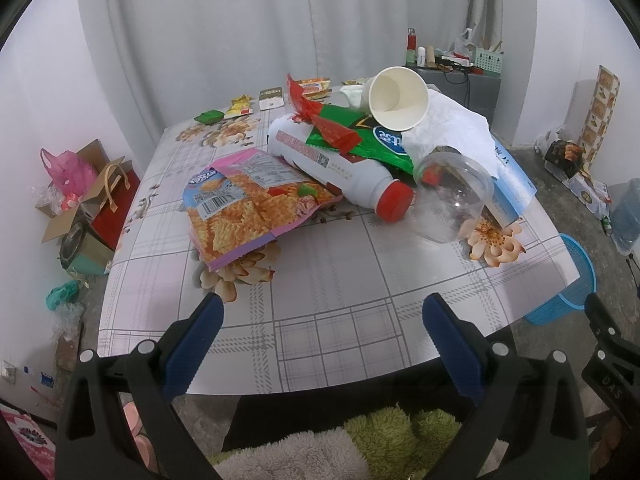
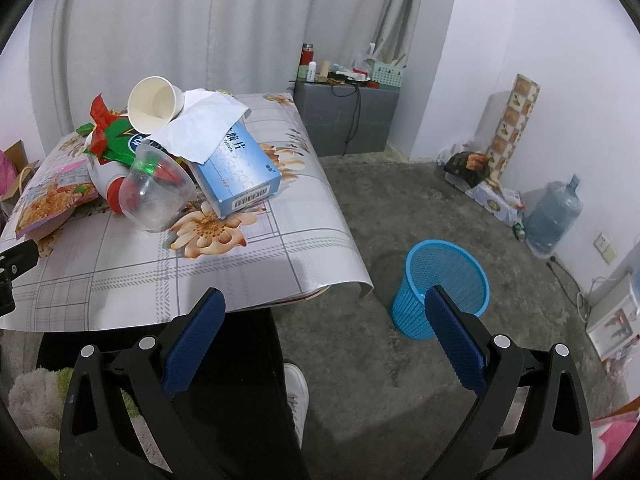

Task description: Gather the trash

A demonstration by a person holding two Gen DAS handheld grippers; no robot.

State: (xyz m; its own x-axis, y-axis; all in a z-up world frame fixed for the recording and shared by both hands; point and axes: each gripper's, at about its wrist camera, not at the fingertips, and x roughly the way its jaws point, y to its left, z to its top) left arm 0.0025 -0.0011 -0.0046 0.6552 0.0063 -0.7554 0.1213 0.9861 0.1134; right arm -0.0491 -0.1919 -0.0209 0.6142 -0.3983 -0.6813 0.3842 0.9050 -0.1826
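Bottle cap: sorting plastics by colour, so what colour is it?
Red; the bottle cap shows best in the left wrist view.

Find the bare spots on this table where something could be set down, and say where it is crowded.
Free: the near strip of the table between the snack bag, the clear cup and the front edge. The left strip beside the snack bag is also bare. Crowded: the middle and right, where bottle, wrappers, paper cup, tissue and blue box pile together.

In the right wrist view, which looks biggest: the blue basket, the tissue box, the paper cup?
1. blue basket, though it sits nearer the camera
2. tissue box
3. paper cup
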